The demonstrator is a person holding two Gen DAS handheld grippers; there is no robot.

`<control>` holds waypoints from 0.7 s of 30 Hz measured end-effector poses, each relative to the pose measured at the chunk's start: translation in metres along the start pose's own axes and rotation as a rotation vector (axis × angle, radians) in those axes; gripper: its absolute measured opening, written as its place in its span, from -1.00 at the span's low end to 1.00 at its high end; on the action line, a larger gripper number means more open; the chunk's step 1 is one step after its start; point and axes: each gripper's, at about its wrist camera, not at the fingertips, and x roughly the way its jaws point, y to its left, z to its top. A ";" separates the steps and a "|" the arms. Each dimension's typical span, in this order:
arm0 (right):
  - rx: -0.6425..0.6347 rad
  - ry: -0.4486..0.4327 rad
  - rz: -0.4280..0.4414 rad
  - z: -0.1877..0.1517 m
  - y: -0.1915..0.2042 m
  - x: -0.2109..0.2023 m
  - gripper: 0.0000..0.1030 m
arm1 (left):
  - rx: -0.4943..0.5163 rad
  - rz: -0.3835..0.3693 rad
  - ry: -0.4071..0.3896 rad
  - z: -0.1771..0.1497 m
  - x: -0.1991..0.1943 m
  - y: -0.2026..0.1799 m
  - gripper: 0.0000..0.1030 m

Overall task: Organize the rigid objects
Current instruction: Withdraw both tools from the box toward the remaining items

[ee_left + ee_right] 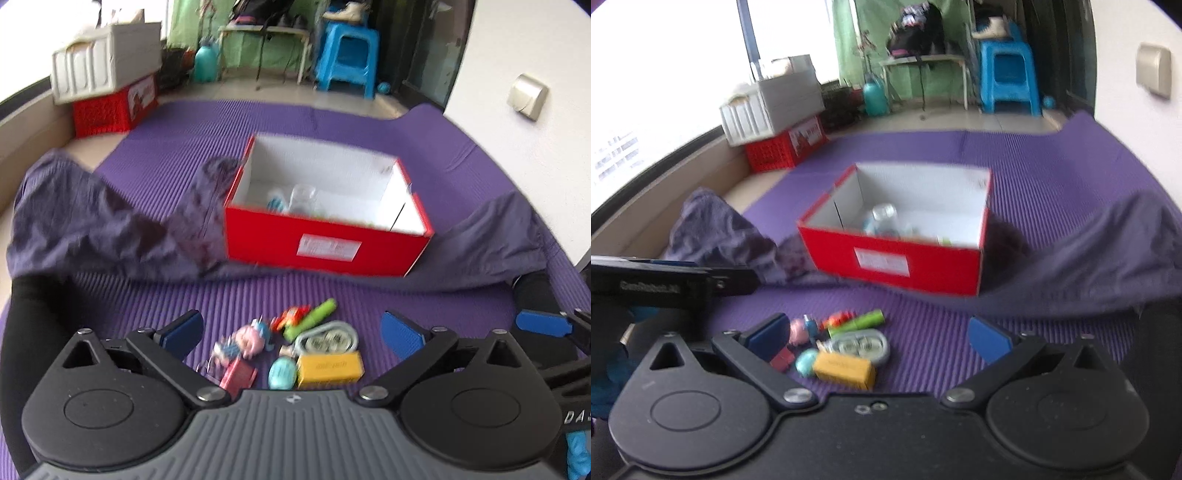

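Left gripper [291, 334]: jaws spread wide, nothing between the blue pads; poised over the pile of small things on the mat.
Right gripper [879, 332]: jaws likewise wide apart and empty; same pile in front, toward its left finger.
Mat [166, 147]: purple, ribbed, spread on the floor; carries box and pile.
Red box [325, 243]: lidless, white inside, white label on the near wall; beyond the pile, well apart from both grippers.
Inside the box: a clear jar-like thing [884, 218] and some small pieces, too blurred to name.
Pile: between box and grippers, all lying loose on the mat and close together.
Yellow box [328, 367]: small, oblong, at the near edge of the pile.
Teal oval piece [281, 373]: just left of the yellow box, touching or nearly so.
White oval case [327, 339]: just behind the yellow box, two round shapes on its face.
Green tube [310, 319]: slanted, at the far side of the pile.
Orange-red toy [290, 317]: beside the green tube, on its left.
Pink figure [245, 339]: left part of the pile, with a blue bit beside it.
Pink-red block [238, 376]: nearest the left finger of the left gripper.
Dark cloth [92, 229]: crumpled left of the red box; another stretch on the right.
Background: red crate [110, 107] under a white one, blue stool [347, 55], folding table by a green curtain.
Sharpness: both views motion-blurred.
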 end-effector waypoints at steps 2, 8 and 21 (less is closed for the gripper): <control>-0.007 0.028 -0.010 -0.011 0.001 0.006 0.99 | -0.018 0.019 0.027 -0.009 0.009 0.007 1.00; 0.002 0.122 -0.028 -0.041 0.002 0.026 0.97 | -0.011 0.068 0.098 -0.030 0.036 0.022 1.00; -0.011 0.319 -0.087 -0.082 0.004 0.066 0.79 | -0.015 0.142 0.259 -0.060 0.105 0.031 1.00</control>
